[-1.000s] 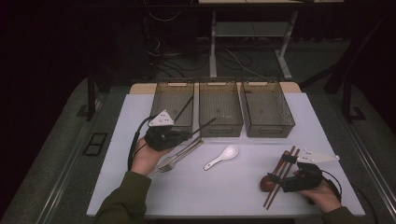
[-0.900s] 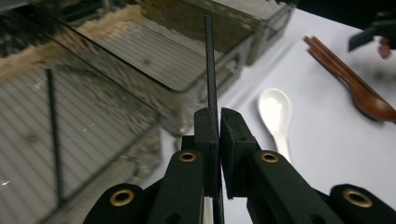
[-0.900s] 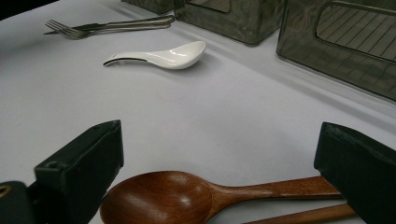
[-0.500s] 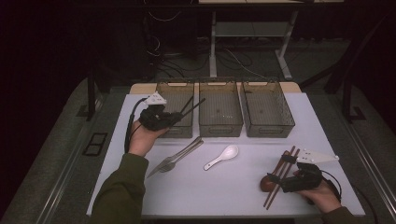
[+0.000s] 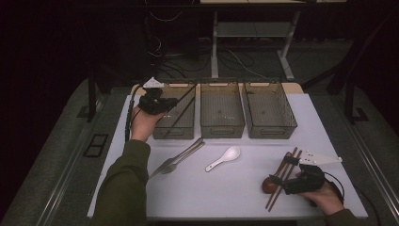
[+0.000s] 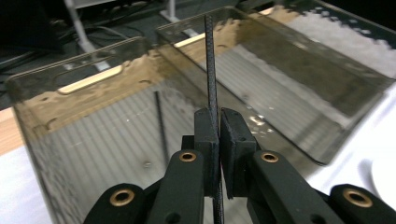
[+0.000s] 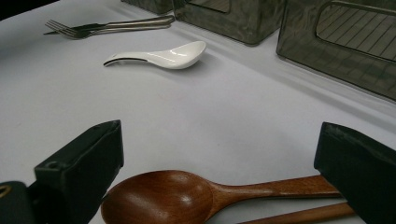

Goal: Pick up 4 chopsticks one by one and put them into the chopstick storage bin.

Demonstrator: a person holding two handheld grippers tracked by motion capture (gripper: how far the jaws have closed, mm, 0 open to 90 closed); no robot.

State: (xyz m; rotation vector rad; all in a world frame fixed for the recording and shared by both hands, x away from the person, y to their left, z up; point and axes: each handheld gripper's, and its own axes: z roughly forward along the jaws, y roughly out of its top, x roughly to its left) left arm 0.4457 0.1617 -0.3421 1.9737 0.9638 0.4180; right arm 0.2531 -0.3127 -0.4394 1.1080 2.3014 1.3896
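**Black chopstick pinched over the left bin, drop looks close**

Black chopstick (image 6: 211, 70) is clamped between the pads of the left gripper (image 5: 162, 102), jaws squeezed almost fully together on it. In the left gripper view the stick runs straight out ahead of the jaws, its long axis in line with them, and its far tip reaches toward the far rim of the left bin (image 5: 175, 129). From the high view the gripper sits over that bin's near-left corner, with the stick angling forward and to the right across the open top. A second dark stick (image 5: 181, 113) already lies slanted inside the same bin.

So the thing the next move hinges on, as I read it: the stick is above the bin rather than in it, and it's longer than the bin is wide, so it needs to go in along the bin's long direction, or tilted tip-down, to clear the walls. Letting go while it's crossways could leave it bridging the rim.

The right gripper (image 5: 287, 181) is parked at the near right of the white table (image 5: 235, 188), jaws spread wide and gripping nothing. A wooden spoon (image 7: 187, 196) lies between them, bowl to the left in the right gripper view, with brown chopsticks (image 5: 288, 165) just beside it. That hand is clearly the nearer one for those. A white ceramic spoon (image 5: 223, 158) and metal forks (image 5: 179, 157) sit mid-table, between the two hands.
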